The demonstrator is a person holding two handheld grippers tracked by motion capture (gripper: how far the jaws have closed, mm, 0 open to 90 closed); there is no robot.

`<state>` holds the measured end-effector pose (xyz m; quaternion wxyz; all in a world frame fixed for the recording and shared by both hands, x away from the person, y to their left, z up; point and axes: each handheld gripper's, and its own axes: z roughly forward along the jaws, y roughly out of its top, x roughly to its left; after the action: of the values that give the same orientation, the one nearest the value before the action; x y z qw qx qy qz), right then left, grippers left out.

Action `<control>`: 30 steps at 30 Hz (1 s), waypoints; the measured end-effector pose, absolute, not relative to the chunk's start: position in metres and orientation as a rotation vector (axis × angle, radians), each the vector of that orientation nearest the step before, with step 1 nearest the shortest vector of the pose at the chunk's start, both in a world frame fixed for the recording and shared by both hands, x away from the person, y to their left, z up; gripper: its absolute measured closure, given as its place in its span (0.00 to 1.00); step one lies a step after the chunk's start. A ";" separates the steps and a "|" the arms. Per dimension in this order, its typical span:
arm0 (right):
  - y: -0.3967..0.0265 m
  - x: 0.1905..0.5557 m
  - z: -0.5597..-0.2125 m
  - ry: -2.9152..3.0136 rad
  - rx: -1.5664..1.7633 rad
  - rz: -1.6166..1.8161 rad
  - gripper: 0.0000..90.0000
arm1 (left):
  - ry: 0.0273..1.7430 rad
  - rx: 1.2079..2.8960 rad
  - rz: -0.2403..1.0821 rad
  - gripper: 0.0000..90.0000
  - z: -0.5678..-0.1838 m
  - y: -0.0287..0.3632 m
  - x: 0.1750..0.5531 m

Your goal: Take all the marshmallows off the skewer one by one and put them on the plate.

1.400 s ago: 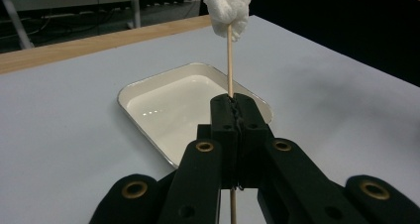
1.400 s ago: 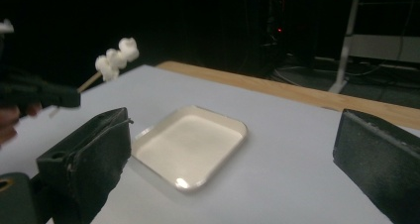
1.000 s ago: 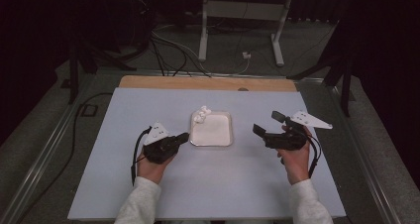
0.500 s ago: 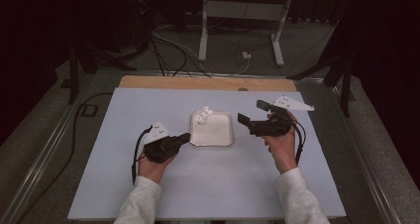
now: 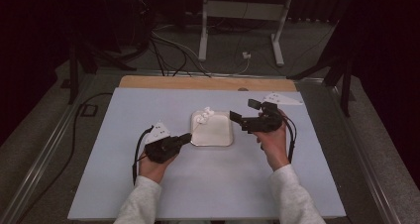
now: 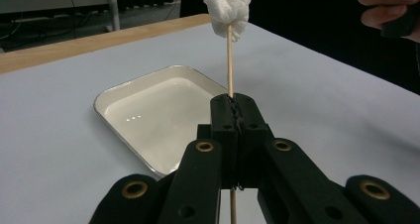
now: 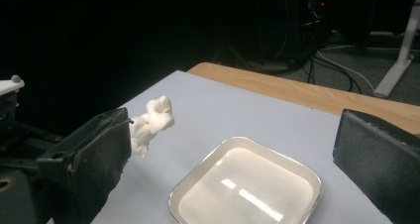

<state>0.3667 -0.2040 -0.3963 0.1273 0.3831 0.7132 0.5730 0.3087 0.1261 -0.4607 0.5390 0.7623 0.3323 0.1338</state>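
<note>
Clamping a marshmallow skewer (image 6: 229, 60) over the tray (image 5: 212, 140), left gripper (image 5: 184, 138); right gripper (image 5: 241, 116) spread wide

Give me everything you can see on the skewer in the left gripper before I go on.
The skewer is a thin, straight stick that looks like pale wood. The left gripper has its black jaws shut on the lower part, and a short length pokes out below them. On the far end sits a lumpy white marshmallow-like clump. In the high view the stick slants from the jaws over the near left corner of the empty white tray, with the clump above the tray's far left corner. Whether it touches the tray cannot be told.
</note>
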 end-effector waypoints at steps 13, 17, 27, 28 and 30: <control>-0.186 0.377 -0.404 2.159 1.142 1.723 0.04 | 0.770 1.823 0.308 1.00 -0.462 0.121 0.309; -0.180 0.380 -0.406 2.199 1.152 1.753 0.10 | 0.761 1.820 0.306 1.00 -0.462 0.120 0.308; -0.168 0.385 -0.411 2.281 1.201 1.892 0.61 | 0.727 1.806 0.291 1.00 -0.461 0.119 0.307; -0.166 0.385 -0.412 2.299 1.214 1.924 0.65 | 0.725 1.806 0.291 1.00 -0.461 0.119 0.306; -0.164 0.385 -0.413 2.305 1.230 1.923 0.65 | 0.724 1.807 0.290 1.00 -0.461 0.118 0.306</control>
<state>0.3854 -0.1644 -0.4127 -0.0510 0.3786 0.7095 0.5921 0.3063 0.1184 -0.4610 0.5537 0.7645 0.3063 0.1227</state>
